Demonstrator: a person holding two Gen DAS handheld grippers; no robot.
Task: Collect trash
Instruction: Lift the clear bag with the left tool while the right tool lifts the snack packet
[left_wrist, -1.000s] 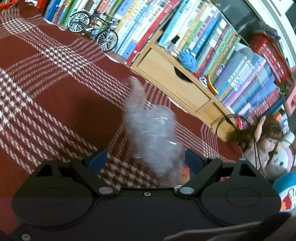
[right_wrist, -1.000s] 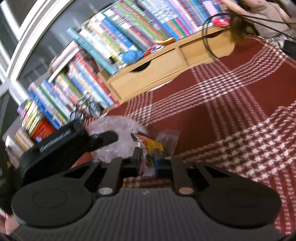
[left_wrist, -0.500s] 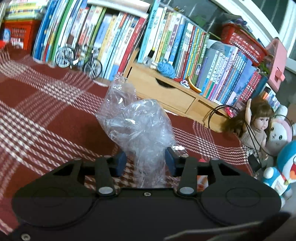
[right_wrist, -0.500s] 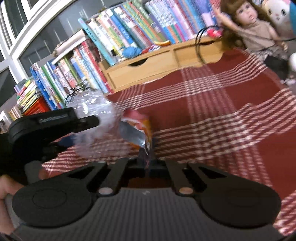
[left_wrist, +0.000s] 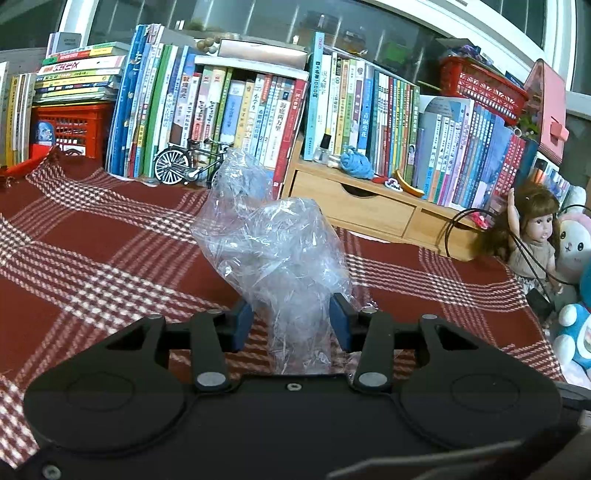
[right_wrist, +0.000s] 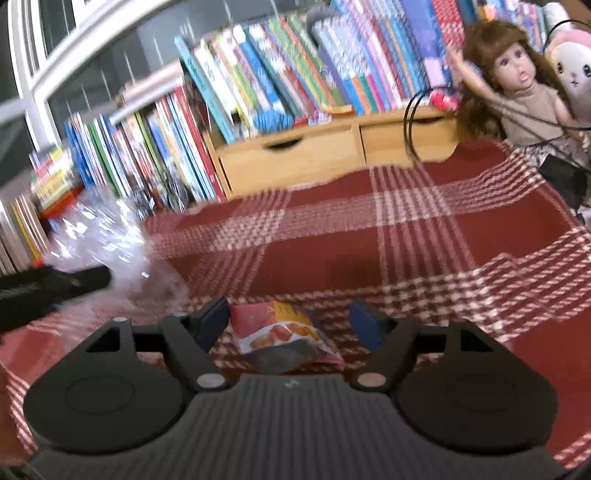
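Note:
A crumpled clear plastic bag (left_wrist: 273, 251) stands up between the blue pads of my left gripper (left_wrist: 290, 325), which is shut on its lower part above the red checked cloth (left_wrist: 92, 258). In the right wrist view the same bag (right_wrist: 99, 236) shows blurred at the left, with the left gripper's black body (right_wrist: 55, 284) in front of it. My right gripper (right_wrist: 289, 321) is open. An orange and red snack wrapper (right_wrist: 284, 339) lies loose between its spread fingers, close to the gripper body; neither pad touches it.
Rows of books (left_wrist: 240, 107), a wooden drawer unit (left_wrist: 354, 206) and a small model bicycle (left_wrist: 188, 166) line the far edge. A doll (left_wrist: 532, 236) with a black cable and plush toys (left_wrist: 572, 332) sit at the right. A red crate (left_wrist: 70, 125) stands far left.
My left gripper closed on the plastic bag and tilted up level. My right gripper, shut on the snack wrapper half a second ago, has opened and the wrapper now lies loose between its fingers.

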